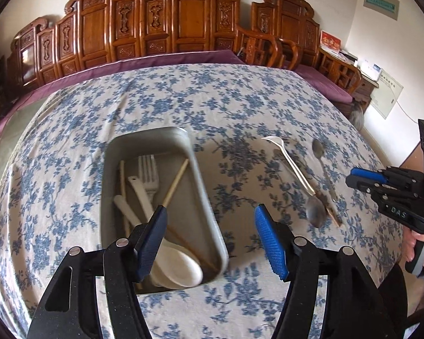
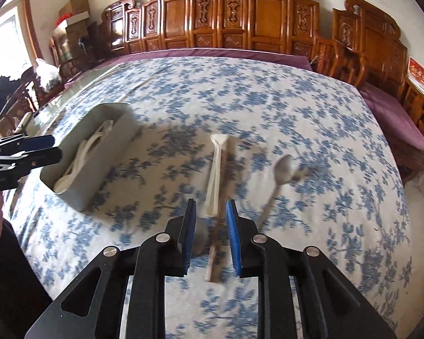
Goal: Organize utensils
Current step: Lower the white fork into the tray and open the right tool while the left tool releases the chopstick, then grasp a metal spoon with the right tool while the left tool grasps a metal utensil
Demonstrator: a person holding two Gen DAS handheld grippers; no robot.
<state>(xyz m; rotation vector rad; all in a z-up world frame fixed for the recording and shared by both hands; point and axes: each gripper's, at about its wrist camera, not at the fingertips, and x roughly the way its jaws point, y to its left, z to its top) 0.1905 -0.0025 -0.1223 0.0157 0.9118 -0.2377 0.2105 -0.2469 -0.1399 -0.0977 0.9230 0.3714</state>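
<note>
A grey rectangular tray (image 1: 206,197) on the floral tablecloth holds white spoons (image 1: 181,271), a white fork (image 1: 148,175) and chopsticks (image 1: 175,183). My left gripper (image 1: 210,234) is open and empty, its left finger over the tray's near end. To the right lie a white plastic utensil (image 1: 288,161), a metal spoon (image 1: 315,212) and a second metal spoon (image 1: 320,155). My right gripper (image 2: 210,217) is open above the white utensil (image 2: 216,175) and a chopstick (image 2: 213,257). A metal spoon (image 2: 281,172) lies to its right. The tray also shows in the right wrist view (image 2: 99,163).
The table (image 1: 183,99) has a blue floral cloth with a purple cloth edge (image 1: 155,62) at the back. Carved wooden chairs (image 1: 183,14) line the wall behind. My right gripper shows at the right edge of the left wrist view (image 1: 381,183).
</note>
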